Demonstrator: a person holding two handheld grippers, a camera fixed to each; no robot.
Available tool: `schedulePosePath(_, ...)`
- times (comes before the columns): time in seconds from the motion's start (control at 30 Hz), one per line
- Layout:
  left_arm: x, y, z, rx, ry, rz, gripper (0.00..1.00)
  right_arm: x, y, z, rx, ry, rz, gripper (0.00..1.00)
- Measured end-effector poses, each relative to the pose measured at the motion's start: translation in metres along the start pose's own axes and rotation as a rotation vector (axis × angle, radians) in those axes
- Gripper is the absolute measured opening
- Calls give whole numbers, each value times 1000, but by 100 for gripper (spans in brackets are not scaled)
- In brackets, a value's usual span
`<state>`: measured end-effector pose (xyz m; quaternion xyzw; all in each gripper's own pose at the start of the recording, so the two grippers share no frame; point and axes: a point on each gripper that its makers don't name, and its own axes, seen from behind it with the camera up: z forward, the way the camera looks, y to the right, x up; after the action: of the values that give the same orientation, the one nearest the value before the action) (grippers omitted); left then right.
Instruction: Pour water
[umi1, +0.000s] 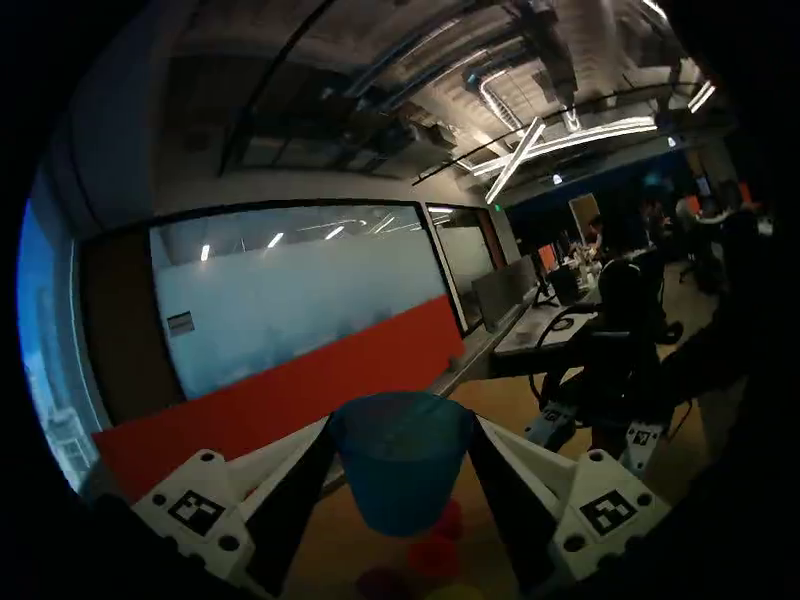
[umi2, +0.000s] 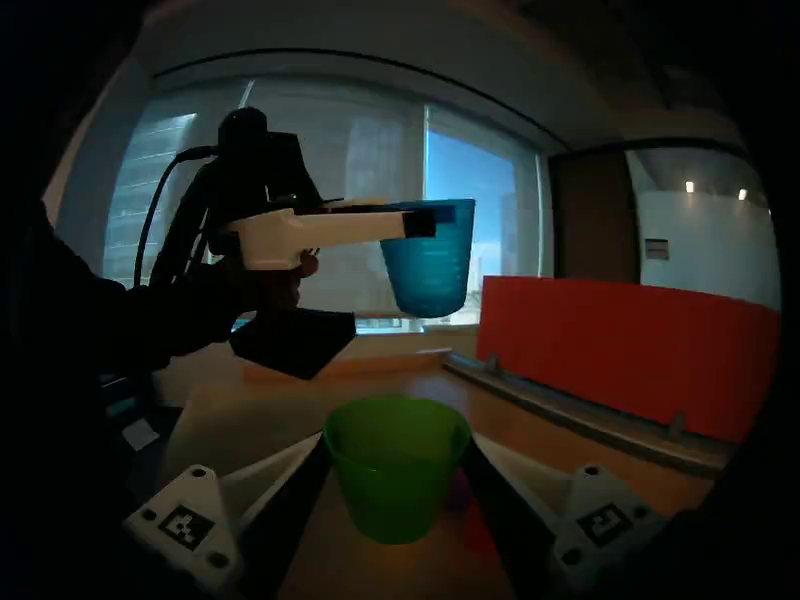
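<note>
A translucent blue cup (umi1: 403, 470) stands upright between the fingers of my left gripper (umi1: 402, 462), which is shut on it, held high above the wooden table (umi1: 330, 545). In the right gripper view the same blue cup (umi2: 430, 255) hangs in the air at upper centre, gripped by the other gripper (umi2: 335, 228) that a hand holds at the left. My right gripper (umi2: 397, 470) is shut on a green cup (umi2: 397, 465), upright and below the blue one. I cannot tell whether either cup holds water.
Red and yellow cups (umi1: 435, 550) lie on the table beneath the blue cup. A red partition (umi2: 625, 345) runs along the table's far side, with large windows (umi2: 470, 200) behind. Desks, chairs and a standing person (umi1: 625, 310) are farther back in the office.
</note>
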<state>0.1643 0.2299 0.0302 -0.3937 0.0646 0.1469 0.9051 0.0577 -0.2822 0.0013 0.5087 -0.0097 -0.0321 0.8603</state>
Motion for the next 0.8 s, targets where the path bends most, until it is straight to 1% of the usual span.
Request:
schedulePosePath(0.1,-1,-1,-1,-9,5,-64,87,0,1,-1,-2,1,2,90)
schedulePosePath(0.2,0,-4,-2,-10,7,-101,88,1,2,-1,-5,1,1,90)
schedulePosePath(0.4,-12,-10,-5,8,-11,-113,87,5,2,0,-9,-2,3,90)
schedulePosePath(0.57,-26,-8,-10,12,-34,-118,88,1,2,-4,-14,-16,5,90)
schedulePosePath(0.8,-49,-8,-17,25,-72,-139,88,-8,6,-13,-26,-59,7,90)
